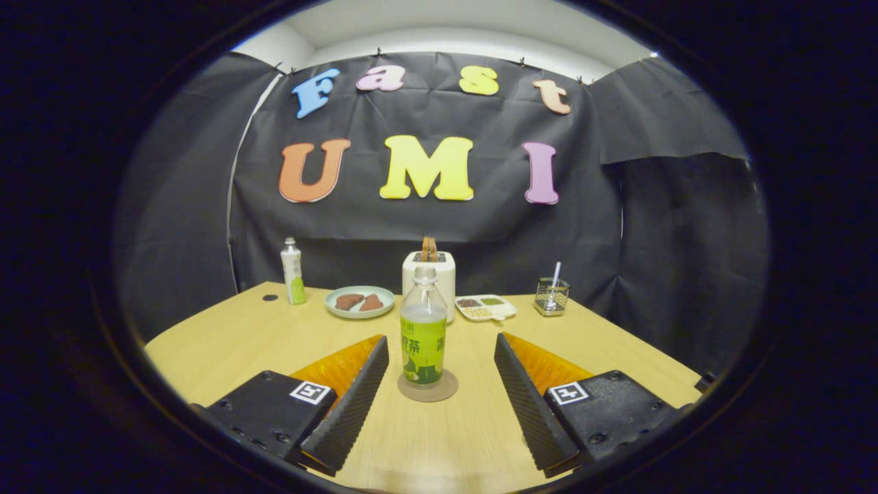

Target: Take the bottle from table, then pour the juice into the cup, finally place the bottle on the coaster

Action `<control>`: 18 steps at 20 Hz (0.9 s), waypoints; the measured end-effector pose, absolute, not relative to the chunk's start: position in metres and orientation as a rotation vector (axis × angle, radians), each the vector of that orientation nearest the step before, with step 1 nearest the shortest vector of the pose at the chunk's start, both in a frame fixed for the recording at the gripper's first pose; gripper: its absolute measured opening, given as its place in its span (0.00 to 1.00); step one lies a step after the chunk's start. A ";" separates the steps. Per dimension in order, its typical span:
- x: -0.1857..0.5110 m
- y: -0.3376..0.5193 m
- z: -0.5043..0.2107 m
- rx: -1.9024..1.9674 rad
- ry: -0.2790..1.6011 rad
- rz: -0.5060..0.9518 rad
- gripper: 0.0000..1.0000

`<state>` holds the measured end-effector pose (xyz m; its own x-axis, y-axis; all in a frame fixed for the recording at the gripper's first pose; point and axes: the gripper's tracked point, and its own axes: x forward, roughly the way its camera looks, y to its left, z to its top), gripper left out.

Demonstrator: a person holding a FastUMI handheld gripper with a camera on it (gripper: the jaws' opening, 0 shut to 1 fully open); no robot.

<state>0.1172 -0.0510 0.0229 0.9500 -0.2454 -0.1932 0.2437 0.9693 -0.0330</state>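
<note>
I see the bottle (pixel 423 329) standing upright on the coaster (pixel 428 387), dead ahead between my fingers (pixel 353 401), which are spread wide and touch nothing; its long axis is vertical.

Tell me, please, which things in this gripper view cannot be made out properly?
- Toaster, gripper view: its lower front is hidden behind the bottle on the coaster.
- Snack tray: contents too small to identify.
- Wire holder: the white item in it is too small to name.
- Gripper: open, with the finger bases cut off below.
</note>
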 end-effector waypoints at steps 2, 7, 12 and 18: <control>0.099 -0.050 0.038 -0.008 0.160 -0.247 1.00; 0.059 -0.049 0.053 0.005 0.097 -0.247 1.00; 0.034 -0.047 0.048 0.027 0.062 -0.225 1.00; 0.022 -0.049 0.032 -0.006 0.068 -0.212 1.00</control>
